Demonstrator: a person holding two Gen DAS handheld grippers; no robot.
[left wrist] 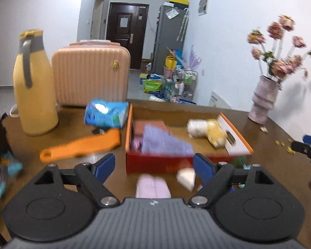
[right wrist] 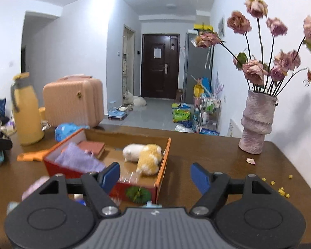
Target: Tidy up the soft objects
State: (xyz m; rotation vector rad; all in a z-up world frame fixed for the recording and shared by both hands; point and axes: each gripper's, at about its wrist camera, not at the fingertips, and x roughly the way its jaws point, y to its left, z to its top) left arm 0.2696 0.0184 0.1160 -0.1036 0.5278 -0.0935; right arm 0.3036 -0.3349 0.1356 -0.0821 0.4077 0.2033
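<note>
A red box with an orange rim (left wrist: pixel 128 132) (right wrist: pixel 162 164) stands open on the brown table. Inside lie a purple cloth (left wrist: pixel 163 143) (right wrist: pixel 78 159), a pink book-like block (left wrist: pixel 149 125) (right wrist: pixel 93 146) and a white-and-yellow plush toy (left wrist: pixel 207 131) (right wrist: pixel 145 155). A folded pink cloth (left wrist: pixel 153 186) and a small white piece (left wrist: pixel 186 178) lie on the table in front of the box. My left gripper (left wrist: pixel 154 158) hovers open over that pink cloth, holding nothing. My right gripper (right wrist: pixel 155 167) is open and empty near the box's front right corner.
A yellow flask (left wrist: pixel 34 91) (right wrist: pixel 28 114), a pink case (left wrist: pixel 89 74) (right wrist: pixel 72 103), a blue tissue pack (left wrist: pixel 106 113) and an orange tool (left wrist: pixel 78 145) stand left of the box. A vase of dried roses (right wrist: pixel 257 122) (left wrist: pixel 263 99) is at the right, with yellow crumbs (right wrist: pixel 282 191) nearby.
</note>
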